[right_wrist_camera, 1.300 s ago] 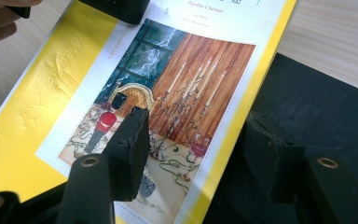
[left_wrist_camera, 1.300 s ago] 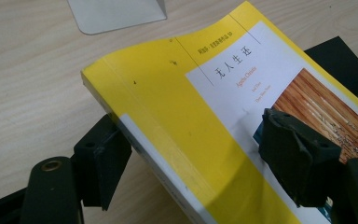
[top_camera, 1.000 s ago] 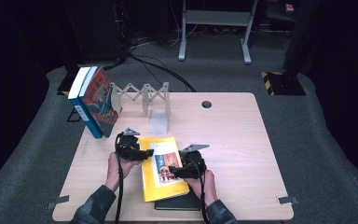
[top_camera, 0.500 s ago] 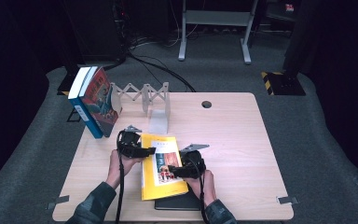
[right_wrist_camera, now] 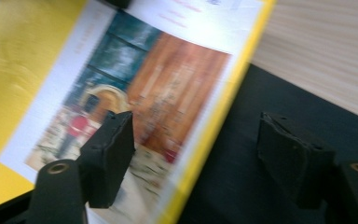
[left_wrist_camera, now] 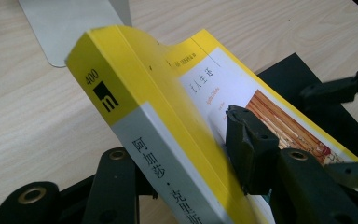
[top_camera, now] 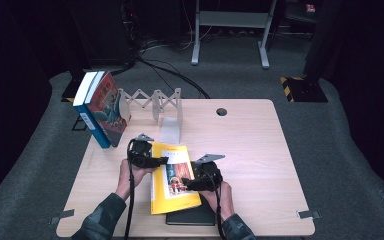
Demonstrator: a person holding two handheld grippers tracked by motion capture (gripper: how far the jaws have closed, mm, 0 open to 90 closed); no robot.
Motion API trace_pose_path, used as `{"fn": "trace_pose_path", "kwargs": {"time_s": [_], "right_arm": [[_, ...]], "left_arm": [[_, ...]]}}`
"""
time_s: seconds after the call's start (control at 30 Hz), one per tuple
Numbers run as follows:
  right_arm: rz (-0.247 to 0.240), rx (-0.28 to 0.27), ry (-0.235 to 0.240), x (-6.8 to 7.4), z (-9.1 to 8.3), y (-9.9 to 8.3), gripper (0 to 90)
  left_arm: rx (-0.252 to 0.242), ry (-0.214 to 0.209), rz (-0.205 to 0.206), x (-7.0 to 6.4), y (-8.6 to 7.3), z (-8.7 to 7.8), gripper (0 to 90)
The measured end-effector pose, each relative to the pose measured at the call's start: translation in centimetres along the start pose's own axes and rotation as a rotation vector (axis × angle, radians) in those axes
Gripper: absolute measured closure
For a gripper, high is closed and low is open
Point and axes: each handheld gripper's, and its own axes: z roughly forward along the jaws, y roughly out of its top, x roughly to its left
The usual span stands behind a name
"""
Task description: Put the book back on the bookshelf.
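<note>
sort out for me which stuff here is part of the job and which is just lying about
In the job:
- yellow paperback book, spine clamped in the left tongs
- right tongs, open across its other edge
- flat black book underneath

Lying about:
- two upright books, blue and red
- white folding metal book rack
- pale wooden table

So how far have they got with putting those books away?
Two books already stand at the folding rack. Now the left claw is shut on the yellow book's spine edge, tilting it up off the black book, while the right claw straddles its other edge, open. Probably left: standing the yellow book in the rack, then the black one.
</note>
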Motion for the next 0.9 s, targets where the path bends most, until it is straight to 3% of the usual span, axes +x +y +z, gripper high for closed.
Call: {"fn": "trace_pose_path", "kwargs": {"time_s": [0.07,0.1,0.13,0.2,0.33,0.43,0.57,0.6,0.63,0.73,0.9], "right_arm": [[0.022,-0.012,-0.028,-1.0,-0.8,-0.6,18.9],[0.031,-0.019,-0.044,-1.7,-1.2,-0.9,15.8],[0.05,-0.019,-0.056,-2.3,-1.6,-1.2,14.5],[0.048,-0.035,-0.105,-3.7,-2.5,-1.9,12.3],[0.102,-0.051,-0.185,-6.8,-3.8,-3.5,5.3],[0.138,-0.043,-0.251,-9.2,-4.3,-4.9,2.6],[0.137,-0.011,-0.329,-11.7,-4.3,-6.6,0.4],[0.137,-0.011,-0.329,-11.7,-4.3,-6.6,0.4],[0.134,-0.001,-0.363,-12.2,-4.2,-6.9,0.3],[0.136,-0.016,-0.372,-12.5,-4.3,-7.2,1.5],[0.115,-0.027,-0.366,-12.7,-4.3,-7.3,2.3]], "left_arm": [[-0.005,-0.001,0.004,0.0,-0.1,-0.1,58.0],[-0.018,0.003,-0.012,-0.1,-0.1,-0.1,58.1],[-0.01,0.003,0.002,0.0,-0.1,-0.2,58.3],[-0.009,0.001,0.008,0.0,-0.1,-0.3,58.2],[-0.017,0.003,-0.001,-0.1,-0.2,-0.3,58.1],[-0.035,-0.002,-0.012,-0.1,-0.3,-0.3,58.0],[-0.06,-0.015,-0.033,0.0,-0.4,-0.5,58.9],[-0.06,-0.015,-0.033,0.0,-0.4,-0.5,59.0],[-0.062,-0.018,-0.029,0.0,-0.4,-0.5,59.3],[-0.073,-0.024,-0.063,0.0,-0.4,-0.6,60.2],[-0.091,-0.042,-0.059,0.1,-0.1,-1.3,63.5]]}}
